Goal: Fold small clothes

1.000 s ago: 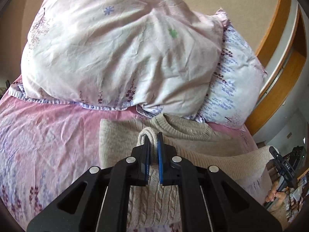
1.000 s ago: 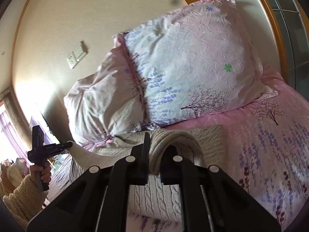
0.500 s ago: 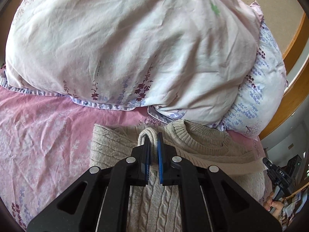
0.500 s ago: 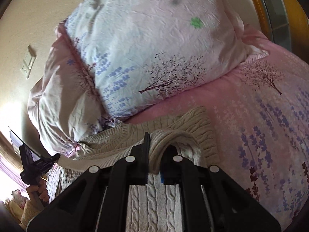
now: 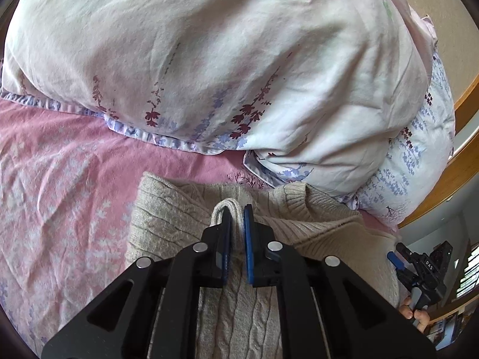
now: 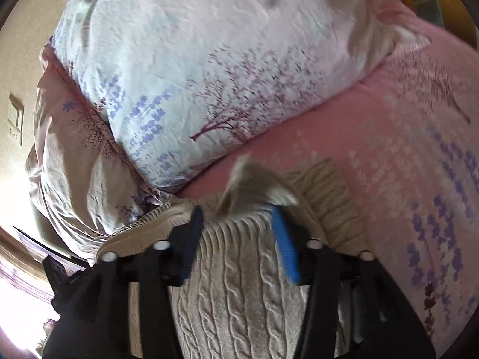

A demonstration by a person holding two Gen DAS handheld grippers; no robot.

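Observation:
A beige cable-knit sweater (image 5: 179,209) lies on the pink bed sheet (image 5: 60,179), its neck toward the pillows. My left gripper (image 5: 236,218) is shut on a pinched fold of the sweater's hem, held over the sweater's upper part. My right gripper (image 6: 239,218) is open, its jaws wide apart over the same sweater (image 6: 239,284); a blurred flap of knit (image 6: 254,185) is loose just beyond the fingertips. The right gripper also shows at the far right of the left wrist view (image 5: 419,269).
Two large floral pillows (image 5: 209,59) lie just beyond the sweater. One (image 6: 209,74) fills the top of the right wrist view. A wooden frame (image 5: 461,161) runs at the right. A wall switch (image 6: 15,122) is at the left.
Both grippers carried the sweater's hem forward toward the pillows and lower. The right gripper has opened and let go of its fold; the left stays shut.

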